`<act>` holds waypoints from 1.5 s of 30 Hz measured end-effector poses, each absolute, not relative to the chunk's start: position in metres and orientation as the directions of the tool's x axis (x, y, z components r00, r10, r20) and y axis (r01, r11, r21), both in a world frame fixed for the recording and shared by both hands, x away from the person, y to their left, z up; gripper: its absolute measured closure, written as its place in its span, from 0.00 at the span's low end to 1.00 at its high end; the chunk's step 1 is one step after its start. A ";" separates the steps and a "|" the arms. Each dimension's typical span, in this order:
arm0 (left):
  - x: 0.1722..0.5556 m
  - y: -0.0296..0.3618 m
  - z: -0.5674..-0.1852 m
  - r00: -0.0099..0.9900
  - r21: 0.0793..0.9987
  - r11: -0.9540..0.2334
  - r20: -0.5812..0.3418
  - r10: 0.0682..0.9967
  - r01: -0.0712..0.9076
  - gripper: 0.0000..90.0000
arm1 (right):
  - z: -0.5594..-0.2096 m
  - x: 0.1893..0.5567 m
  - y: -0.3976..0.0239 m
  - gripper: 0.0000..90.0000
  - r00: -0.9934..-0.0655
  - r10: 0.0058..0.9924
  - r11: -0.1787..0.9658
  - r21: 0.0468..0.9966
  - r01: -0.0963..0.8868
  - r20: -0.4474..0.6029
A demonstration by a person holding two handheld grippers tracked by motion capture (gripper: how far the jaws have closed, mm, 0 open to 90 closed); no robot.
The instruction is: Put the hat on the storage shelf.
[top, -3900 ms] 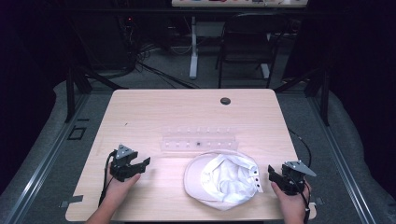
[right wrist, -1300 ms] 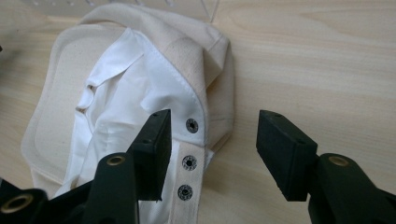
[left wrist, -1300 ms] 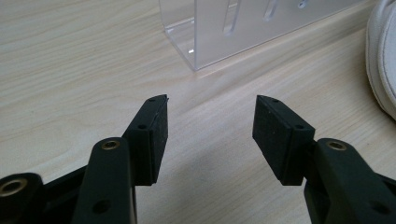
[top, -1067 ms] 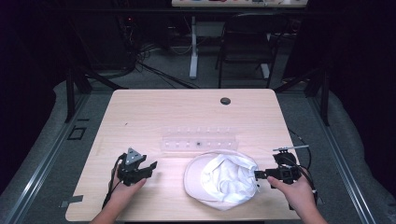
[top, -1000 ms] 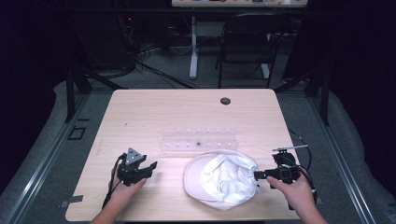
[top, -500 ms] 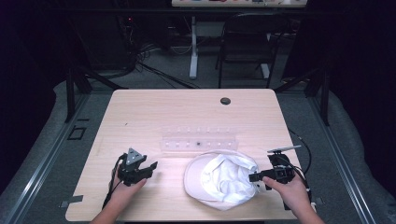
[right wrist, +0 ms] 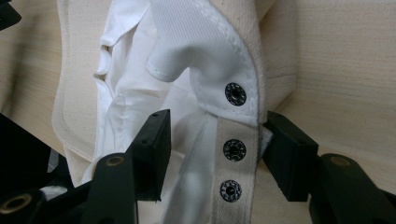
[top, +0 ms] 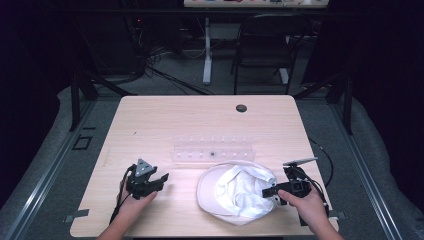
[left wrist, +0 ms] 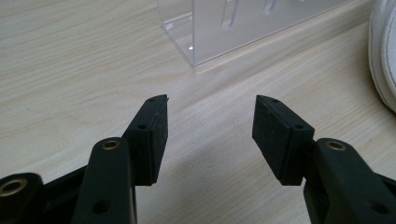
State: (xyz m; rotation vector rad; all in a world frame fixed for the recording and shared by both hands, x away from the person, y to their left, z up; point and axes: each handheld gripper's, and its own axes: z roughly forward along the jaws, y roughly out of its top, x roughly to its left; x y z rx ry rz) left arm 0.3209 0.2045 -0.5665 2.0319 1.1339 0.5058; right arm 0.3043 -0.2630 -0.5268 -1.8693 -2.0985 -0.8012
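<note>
A white cap (top: 235, 192) lies upside down on the wooden table (top: 165, 125), near its front edge. My right gripper (top: 268, 192) is at the cap's right rim. In the right gripper view its jaws (right wrist: 218, 117) straddle the cap's snap strap (right wrist: 236, 149), wide apart, with the right pad (right wrist: 285, 154) at the strap's edge and white lining by the left pad. My left gripper (top: 159, 181) rests left of the cap, open with nothing between its pads (left wrist: 210, 100). The cap's brim edge (left wrist: 385, 51) shows at the far right of that view.
A clear acrylic rack (top: 212, 148) with slots stands just behind the cap, and its corner (left wrist: 243, 23) lies ahead of the left gripper. A round cable hole (top: 241, 108) sits near the table's far edge. A chair (top: 265, 45) stands beyond the table.
My right gripper has moved left onto the cap's rim and now has the snap strap between its jaws. The left gripper has stayed put over the last second.
</note>
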 end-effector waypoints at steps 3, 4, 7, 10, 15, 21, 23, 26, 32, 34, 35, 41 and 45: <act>0.321 0.205 -0.567 0.531 0.763 -0.333 -0.016 0.847 0.554 0.51 | -0.522 0.304 -0.264 0.50 -0.164 0.839 0.027 0.262 0.965 0.519; 0.321 0.205 -0.567 0.531 0.763 -0.333 -0.016 0.847 0.554 0.51 | -0.521 0.304 -0.264 0.51 -0.168 0.838 0.027 0.268 0.963 0.519; 0.321 0.205 -0.567 0.531 0.762 -0.334 -0.015 0.847 0.555 0.51 | -0.514 0.304 -0.265 0.53 -0.166 0.835 0.017 0.277 0.961 0.525; 0.321 0.204 -0.567 0.531 0.763 -0.334 -0.015 0.847 0.554 0.51 | -0.509 0.304 -0.266 0.56 -0.169 0.833 0.012 0.288 0.957 0.526; 0.321 0.204 -0.567 0.531 0.762 -0.335 -0.014 0.847 0.554 0.51 | -0.502 0.304 -0.267 0.61 -0.163 0.828 -0.001 0.292 0.956 0.537; 0.321 0.204 -0.567 0.531 0.761 -0.335 -0.014 0.847 0.555 0.51 | -0.499 0.305 -0.266 0.72 -0.158 0.832 -0.003 0.289 0.957 0.531; 0.321 0.205 -0.567 0.531 0.760 -0.336 -0.014 0.847 0.557 0.51 | -0.499 0.306 -0.266 0.76 -0.163 0.833 0.007 0.283 0.959 0.529; 0.321 0.205 -0.567 0.531 0.760 -0.335 -0.015 0.847 0.557 0.51 | -0.497 0.307 -0.268 0.73 -0.159 0.815 -0.002 0.276 0.961 0.558; 0.321 0.204 -0.567 0.532 0.759 -0.337 -0.014 0.847 0.557 0.51 | -0.496 0.307 -0.269 0.74 -0.167 0.787 -0.006 0.278 0.960 0.593; 0.321 0.204 -0.567 0.531 0.759 -0.337 -0.014 0.847 0.558 0.51 | -0.495 0.307 -0.269 0.74 -0.167 0.790 -0.007 0.281 0.960 0.590; 0.321 0.204 -0.567 0.531 0.759 -0.337 -0.014 0.847 0.558 0.51 | -0.495 0.307 -0.268 0.73 -0.154 0.782 -0.024 0.277 0.961 0.604; 0.321 0.204 -0.568 0.531 0.757 -0.339 -0.012 0.847 0.558 0.51 | -0.494 0.308 -0.267 0.72 -0.166 0.786 0.001 0.268 0.963 0.595; 0.321 0.204 -0.567 0.530 0.758 -0.337 -0.014 0.848 0.559 0.51 | -0.493 0.308 -0.267 0.72 -0.166 0.787 0.002 0.266 0.964 0.595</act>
